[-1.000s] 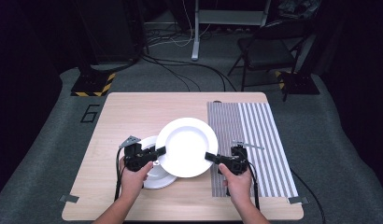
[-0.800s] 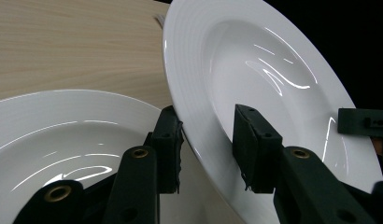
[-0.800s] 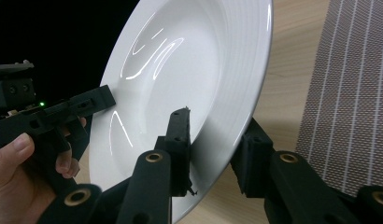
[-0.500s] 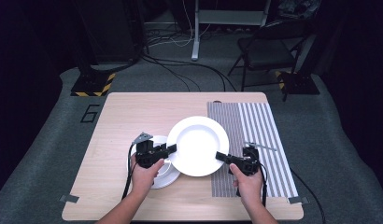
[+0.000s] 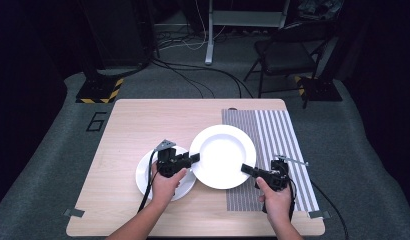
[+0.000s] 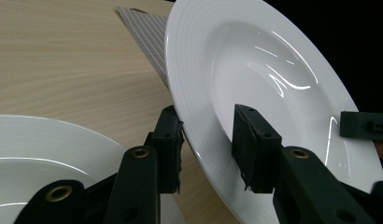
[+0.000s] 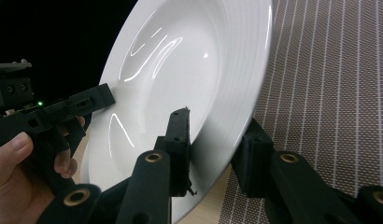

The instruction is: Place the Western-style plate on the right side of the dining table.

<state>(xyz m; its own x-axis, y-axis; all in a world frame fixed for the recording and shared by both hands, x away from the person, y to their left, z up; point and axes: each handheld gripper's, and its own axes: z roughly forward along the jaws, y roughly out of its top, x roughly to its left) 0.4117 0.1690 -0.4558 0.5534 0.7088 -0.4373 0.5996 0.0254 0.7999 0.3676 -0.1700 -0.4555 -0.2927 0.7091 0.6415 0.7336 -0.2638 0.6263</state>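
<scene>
A large white plate (image 5: 223, 156) hangs tilted above the table, held at opposite edges by both grippers. My left gripper (image 5: 194, 159) is shut on its left rim, one jaw under the rim and one on the inner face of the plate (image 6: 255, 70). My right gripper (image 5: 245, 169) is shut on the near right rim of the plate (image 7: 189, 60), with the rim between its pads (image 7: 180, 126). A second white plate (image 5: 143, 175) lies flat on the wood under my left hand, also low and left as a plate (image 6: 40, 144). The held plate partly overlaps the striped placemat (image 5: 278, 135).
The wooden table (image 5: 133, 125) has bare wood at its left and back. The grey striped placemat (image 7: 329, 70) covers its right side. Beyond the table are a chair (image 5: 285, 55), floor cables and a stand with yellow-black tape (image 5: 98, 92).
Both hands have carried the large plate to the right, so that it now reaches over the placemat's edge. More of the lower plate shows at its left.
</scene>
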